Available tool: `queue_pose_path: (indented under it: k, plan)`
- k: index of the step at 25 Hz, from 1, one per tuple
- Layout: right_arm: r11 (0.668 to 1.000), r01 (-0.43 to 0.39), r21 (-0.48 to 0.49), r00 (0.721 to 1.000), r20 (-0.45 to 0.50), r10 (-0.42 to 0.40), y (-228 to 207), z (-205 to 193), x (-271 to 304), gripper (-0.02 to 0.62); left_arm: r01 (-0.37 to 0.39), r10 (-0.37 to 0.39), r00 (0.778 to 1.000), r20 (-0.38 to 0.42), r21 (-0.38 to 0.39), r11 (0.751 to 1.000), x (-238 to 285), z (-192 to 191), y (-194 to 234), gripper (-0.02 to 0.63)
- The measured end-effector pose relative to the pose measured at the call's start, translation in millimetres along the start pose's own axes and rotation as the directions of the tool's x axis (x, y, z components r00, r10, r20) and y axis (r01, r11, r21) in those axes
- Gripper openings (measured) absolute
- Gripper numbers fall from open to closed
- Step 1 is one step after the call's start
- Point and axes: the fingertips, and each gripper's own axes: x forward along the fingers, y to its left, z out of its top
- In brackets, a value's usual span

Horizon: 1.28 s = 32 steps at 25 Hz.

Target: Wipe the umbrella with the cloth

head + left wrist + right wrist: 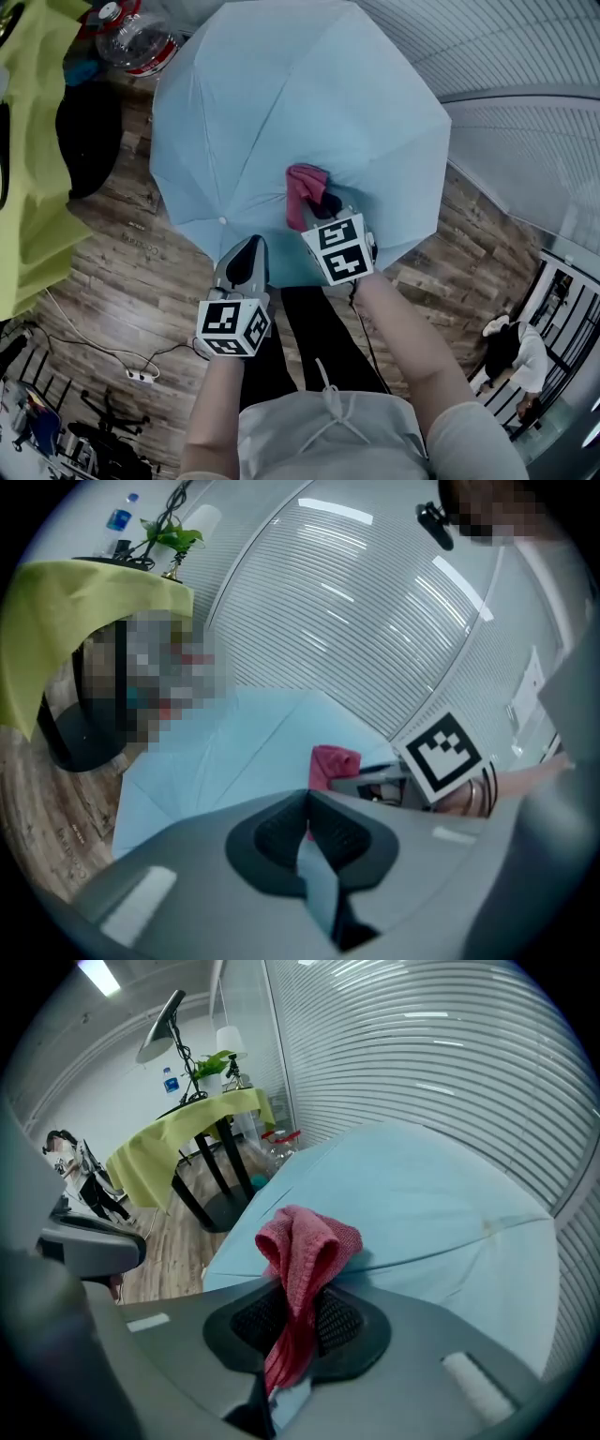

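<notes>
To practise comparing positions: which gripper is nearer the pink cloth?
Right. The right gripper is shut on the cloth, holding it against the umbrella. The left gripper grips the umbrella's edge, beside the cloth but apart from it.

The head view looks steeply down from high above the open pale blue fabric umbrella (pixel 309 112), taking in its whole canopy. The left gripper view sits close at that umbrella's rim, facing across it toward the ribbed white wall (pixel 375 602); the right gripper view, equally close, faces across it toward the yellow-green draped table (pixel 178 1138). All three share the canopy and the crumpled pink cloth (pixel 305 187) on it.
</notes>
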Motion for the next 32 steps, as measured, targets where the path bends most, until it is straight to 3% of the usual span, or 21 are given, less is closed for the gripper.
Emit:
queue_pose_path:
  k: [13,23,32]
  plan:
    - [0.995,0.066,0.071,0.995,0.074,-0.071,-85.1,7.3,-49.3,0.057,0.053,-0.049,0.998,-0.045,0.099,0.994,45.6,14.2,-62.1,0.008]
    - [0.987,0.109,0.114,0.987,0.106,-0.121,-148.2,7.2,-83.4,0.058,0.138,-0.121,0.988,-0.100,0.190,0.972,78.7,21.1,-123.9,0.008]
    - [0.967,0.185,0.174,0.979,0.048,-0.196,-222.9,-17.0,-82.1,0.057,0.159,-0.127,0.980,-0.151,0.223,0.962,106.0,13.4,-144.2,0.008]
